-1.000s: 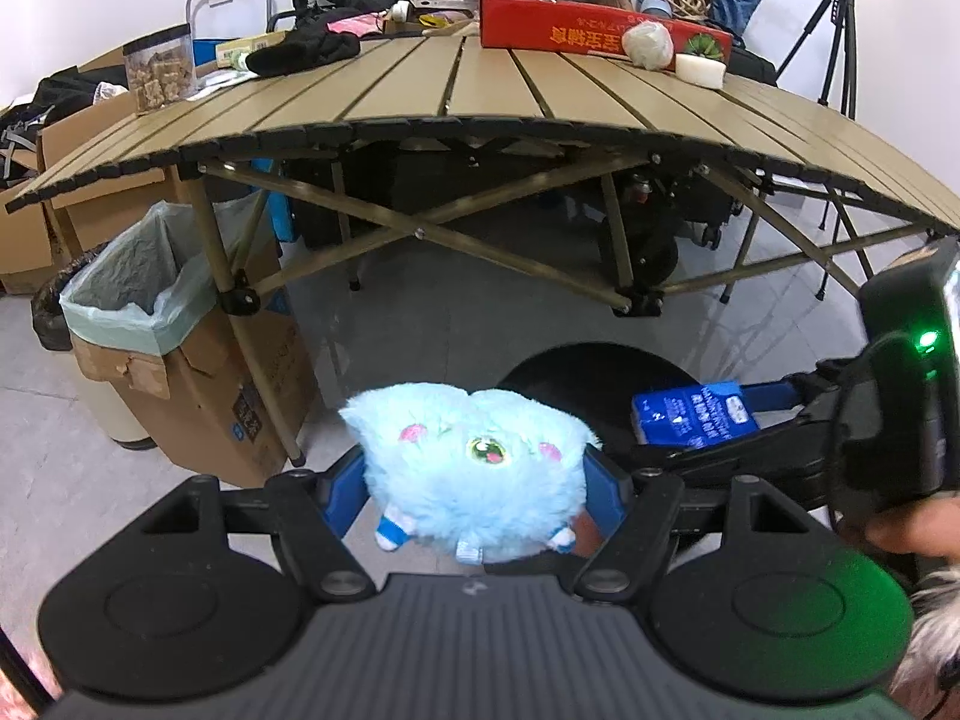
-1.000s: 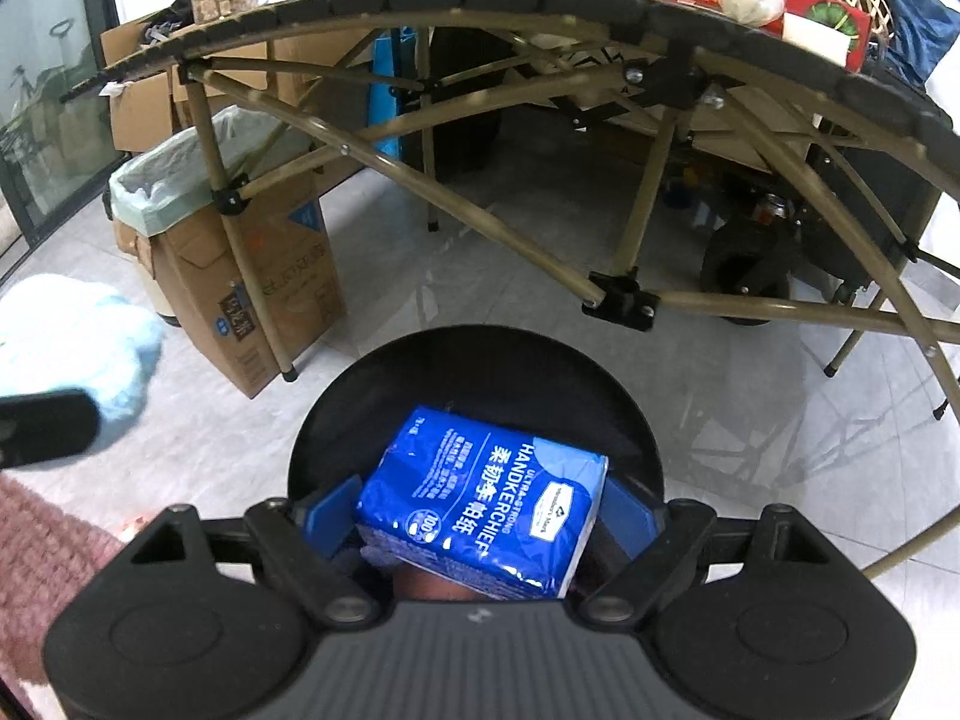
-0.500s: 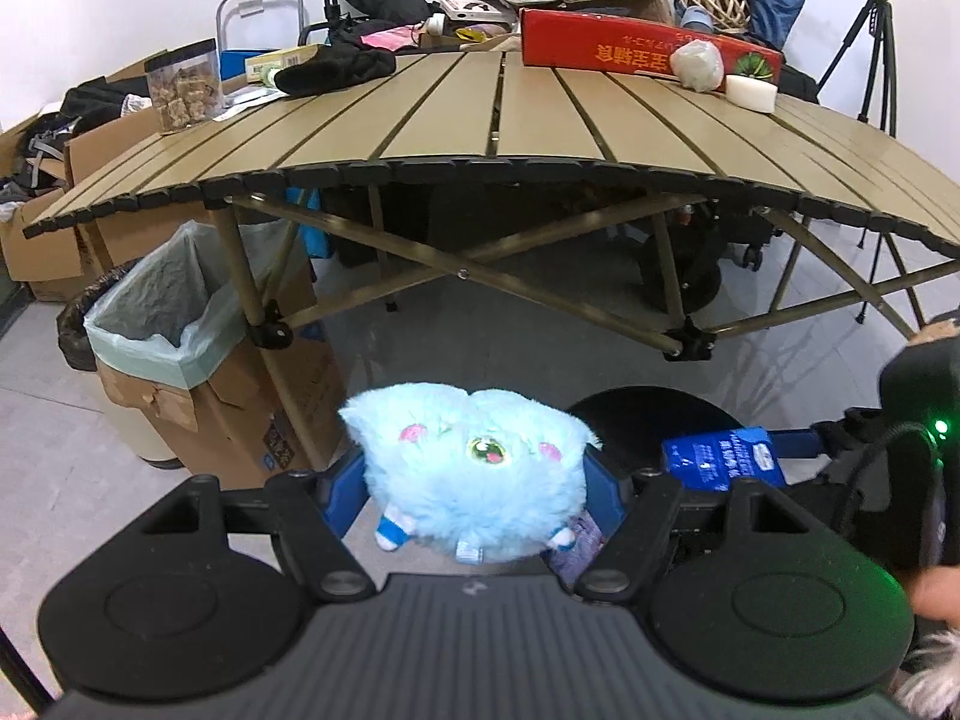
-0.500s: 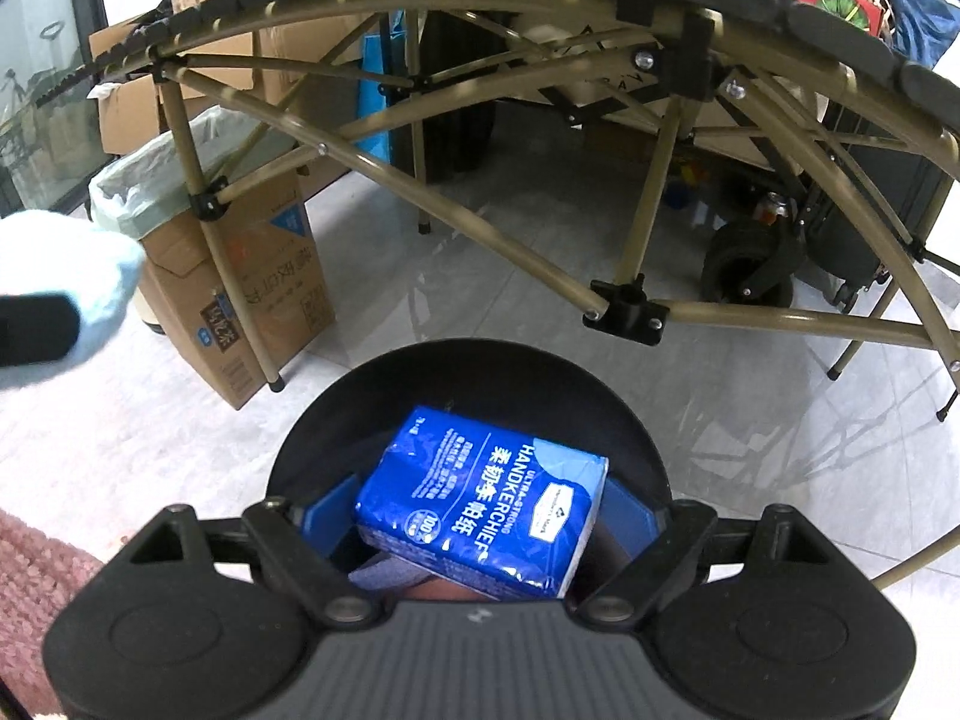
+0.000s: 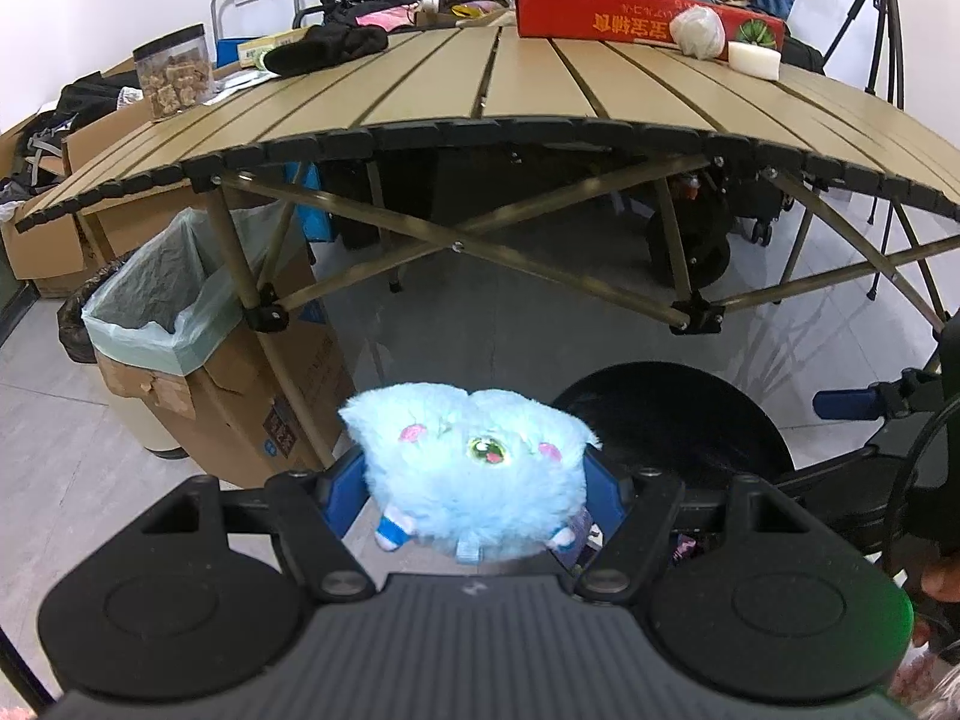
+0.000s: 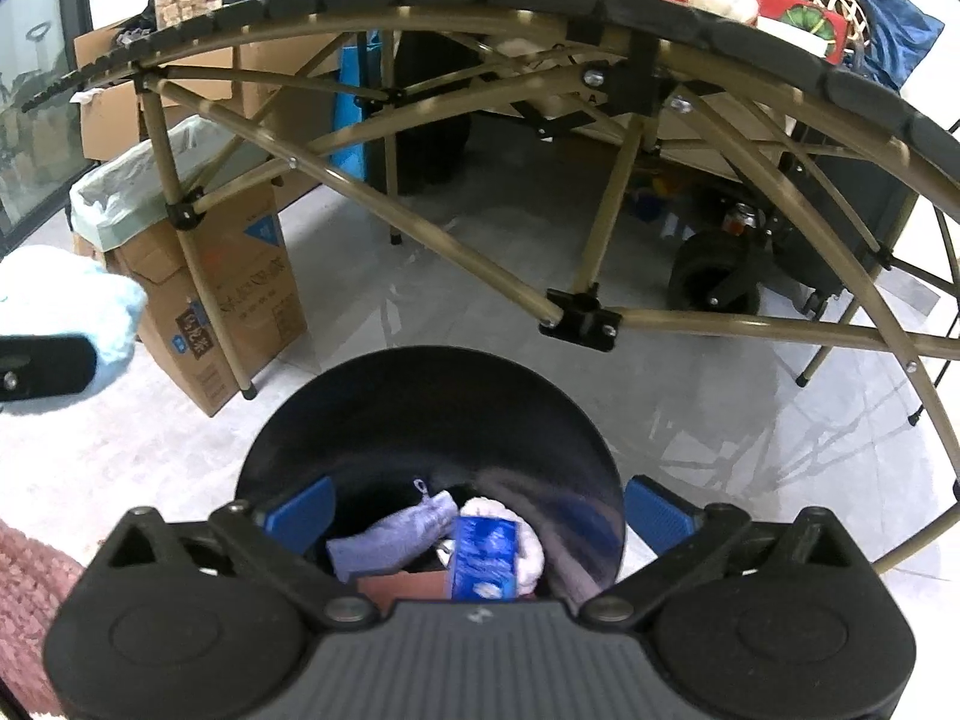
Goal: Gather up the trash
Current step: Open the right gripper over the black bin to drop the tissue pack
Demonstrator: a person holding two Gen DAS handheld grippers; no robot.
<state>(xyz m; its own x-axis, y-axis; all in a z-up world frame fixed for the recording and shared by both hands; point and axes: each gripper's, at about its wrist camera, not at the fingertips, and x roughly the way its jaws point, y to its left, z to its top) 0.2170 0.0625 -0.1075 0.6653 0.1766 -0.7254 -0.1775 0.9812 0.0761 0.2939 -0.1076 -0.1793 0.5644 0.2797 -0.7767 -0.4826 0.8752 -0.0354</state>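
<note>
Two grippers over a black bin (image 6: 432, 414) on the pale tiled floor, in front of a folding slatted table (image 5: 540, 90). Left gripper (image 5: 474, 495) clamped on a fluffy light-blue plush toy (image 5: 471, 474), blue pads pressed into its sides, toy held just left of the bin's rim and above the floor. Right gripper (image 6: 480, 507) directly above the bin's mouth, jaws opening, blue pads far apart and nothing between them. Blue tissue pack (image 6: 485, 558) loose inside the bin, blurred, upright on a heap of a lilac cloth (image 6: 396, 540) and something white and fluffy. Left of the bin, a cardboard box (image 5: 240, 396) lined with a pale green bag (image 5: 162, 306), beside a table leg. On the tabletop, well apart from the bin: a red carton (image 5: 630, 18), a clear jar of brown pieces (image 5: 174, 72), a black garment (image 5: 324, 48), a pale ball and a white block. Tripod (image 5: 882, 18) at the far right wall.
</note>
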